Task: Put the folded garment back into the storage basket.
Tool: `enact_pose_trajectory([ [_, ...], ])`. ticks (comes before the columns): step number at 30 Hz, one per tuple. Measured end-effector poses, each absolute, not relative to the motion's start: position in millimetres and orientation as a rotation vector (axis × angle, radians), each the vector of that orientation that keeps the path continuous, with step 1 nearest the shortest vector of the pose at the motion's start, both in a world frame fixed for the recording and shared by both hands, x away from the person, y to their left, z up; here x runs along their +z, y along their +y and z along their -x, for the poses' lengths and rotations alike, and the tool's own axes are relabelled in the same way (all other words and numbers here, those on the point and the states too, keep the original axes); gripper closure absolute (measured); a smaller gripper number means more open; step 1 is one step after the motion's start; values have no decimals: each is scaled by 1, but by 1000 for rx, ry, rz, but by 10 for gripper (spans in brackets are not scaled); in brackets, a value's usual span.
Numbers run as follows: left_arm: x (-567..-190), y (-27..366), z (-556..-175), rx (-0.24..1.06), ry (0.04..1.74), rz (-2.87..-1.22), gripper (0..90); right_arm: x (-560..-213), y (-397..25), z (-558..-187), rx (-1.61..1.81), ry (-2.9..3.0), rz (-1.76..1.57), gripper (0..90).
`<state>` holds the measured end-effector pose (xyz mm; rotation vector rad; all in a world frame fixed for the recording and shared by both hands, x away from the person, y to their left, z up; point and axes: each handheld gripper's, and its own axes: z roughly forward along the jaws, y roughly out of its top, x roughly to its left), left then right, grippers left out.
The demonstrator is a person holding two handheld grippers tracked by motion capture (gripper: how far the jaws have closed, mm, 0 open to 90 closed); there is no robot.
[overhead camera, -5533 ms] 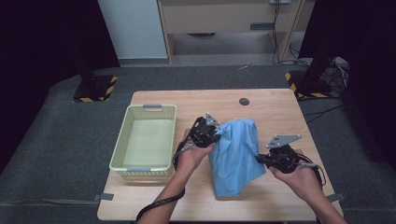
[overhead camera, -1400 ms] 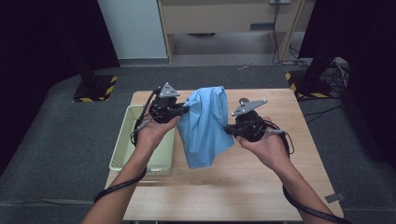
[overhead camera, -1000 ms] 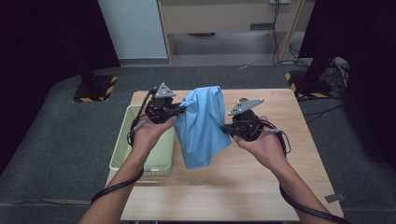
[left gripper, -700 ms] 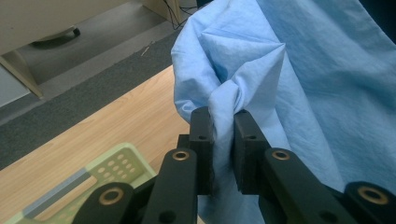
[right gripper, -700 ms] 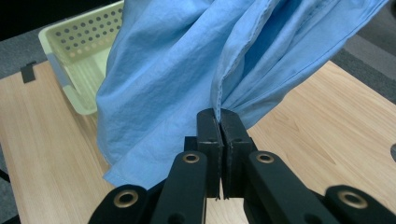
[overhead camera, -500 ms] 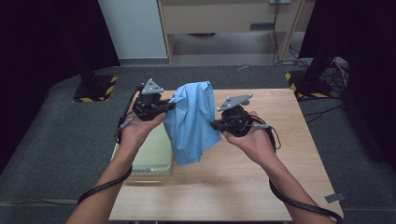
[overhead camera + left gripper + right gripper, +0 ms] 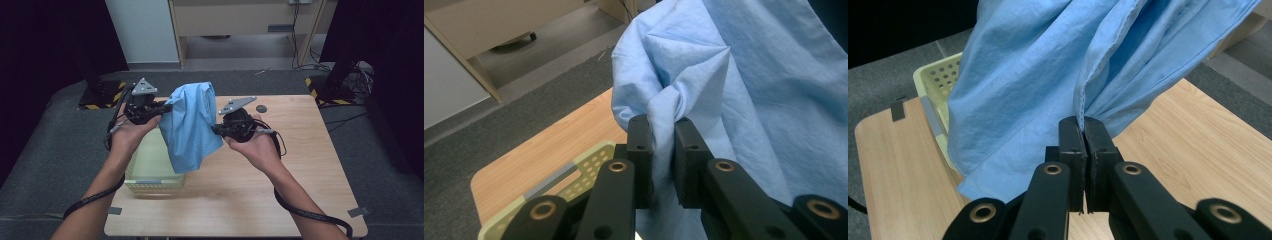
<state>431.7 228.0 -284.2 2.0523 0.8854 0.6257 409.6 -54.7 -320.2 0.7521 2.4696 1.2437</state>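
Observation:
A light blue cloth [image 7: 190, 125] hangs in the air between both grippers, above the table and partly over the pale green basket [image 7: 145, 175]. My left gripper [image 7: 164, 107] is shut on a bunched fold at the cloth's upper left; the left gripper view shows the cloth [image 7: 734, 85] pinched between the jaws of the left gripper [image 7: 663, 131]. My right gripper [image 7: 215, 130] is shut on the cloth's right hem; in the right gripper view the right gripper [image 7: 1083, 125] clamps the edge of the cloth [image 7: 1048, 75]. The cloth's lower end dangles just above the basket's right rim.
The perforated basket [image 7: 935, 80] stands at the left of the wooden table [image 7: 300, 165]. A small dark round object [image 7: 261, 108] lies near the table's far edge. Grey carpet surrounds the table; a cabinet stands beyond.
Both grippers have carried the cloth up off the table and leftward, so it now hangs over the basket's right side. Both stayed shut on it.

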Motion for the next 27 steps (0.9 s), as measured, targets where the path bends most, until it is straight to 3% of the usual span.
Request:
enact_pose_trajectory([
  [27, -281, 255, -429, 655, 924, -2049, 806, -322, -27, -416, 1295, 2476, -742, 884],
])
